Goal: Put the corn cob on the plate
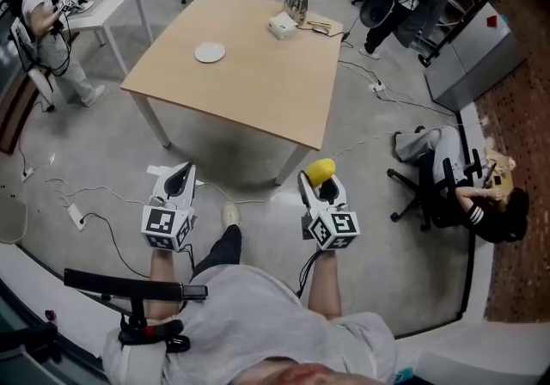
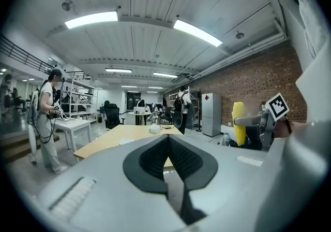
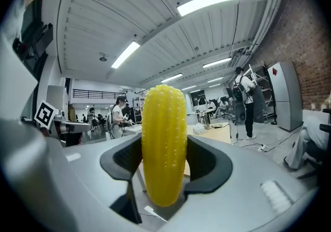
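Two hand-held grippers are held side by side over grey concrete floor [image 1: 112, 151], short of the near corner of the light wooden square table [image 1: 258, 82].

The right gripper [image 1: 314, 180] has its jaws pressed against a yellow, knobbly corn cob [image 1: 320, 172]. In the right gripper view, the corn cob [image 3: 164, 143] stands upright between the ribbed black pads [image 3: 204, 161] of the right gripper [image 3: 164, 159]. Its rounded top rises well above the jaws and its lower end hangs below them.

The left gripper [image 1: 182, 172] carries nothing. In the left gripper view, its [image 2: 168, 142] two black pads [image 2: 186, 161] meet along a central seam with no gap between them. The corn cob [image 2: 238, 122] shows at that view's right, beside the table.

A small round white plate [image 1: 210, 52] lies bare on the table's left part, toward the far edge, well apart from the corn cob and both grippers. A white box [image 1: 281, 27] and a shiny metal vessel [image 1: 296, 5] stand near the table's far corner.
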Demonstrator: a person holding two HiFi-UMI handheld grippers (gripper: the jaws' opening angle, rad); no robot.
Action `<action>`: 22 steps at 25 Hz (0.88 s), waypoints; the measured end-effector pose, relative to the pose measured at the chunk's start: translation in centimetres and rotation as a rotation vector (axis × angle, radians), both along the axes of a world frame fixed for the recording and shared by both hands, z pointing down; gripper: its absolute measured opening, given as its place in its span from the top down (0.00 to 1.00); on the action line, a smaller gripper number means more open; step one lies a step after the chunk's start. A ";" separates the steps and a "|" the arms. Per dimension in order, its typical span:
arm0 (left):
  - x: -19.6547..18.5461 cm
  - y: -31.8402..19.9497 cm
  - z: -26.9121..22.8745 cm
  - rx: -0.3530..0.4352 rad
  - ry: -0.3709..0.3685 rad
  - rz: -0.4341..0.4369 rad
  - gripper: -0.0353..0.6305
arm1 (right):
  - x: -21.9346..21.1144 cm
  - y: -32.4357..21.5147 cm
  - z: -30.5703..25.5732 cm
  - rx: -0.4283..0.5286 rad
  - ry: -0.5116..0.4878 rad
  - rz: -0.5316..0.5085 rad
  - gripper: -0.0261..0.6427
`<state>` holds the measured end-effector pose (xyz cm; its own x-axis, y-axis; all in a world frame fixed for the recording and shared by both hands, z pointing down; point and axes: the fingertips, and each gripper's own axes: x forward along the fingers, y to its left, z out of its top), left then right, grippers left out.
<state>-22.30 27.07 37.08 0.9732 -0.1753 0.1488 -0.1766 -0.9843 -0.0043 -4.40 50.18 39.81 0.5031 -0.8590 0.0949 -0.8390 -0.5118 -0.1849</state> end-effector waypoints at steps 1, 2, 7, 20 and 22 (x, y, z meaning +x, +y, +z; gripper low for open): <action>0.8 -0.5 -0.2 -0.001 0.004 0.004 0.92 | 0.6 -0.4 -0.1 -0.001 0.002 0.004 0.58; 1.5 -1.0 -0.3 -0.002 0.007 0.008 0.92 | 1.3 -0.8 -0.2 -0.002 0.004 0.007 0.58; 5.1 -3.4 -0.7 -0.011 0.012 0.028 0.92 | 3.7 -3.5 -0.6 -0.039 0.022 -0.009 0.58; 13.5 -9.3 -1.0 -0.009 -0.009 0.078 0.92 | 10.6 -9.2 -1.0 -0.056 0.006 0.019 0.58; 13.9 -9.2 -1.6 -0.007 -0.005 0.077 0.92 | 11.0 -9.1 -1.6 -0.055 0.007 0.017 0.58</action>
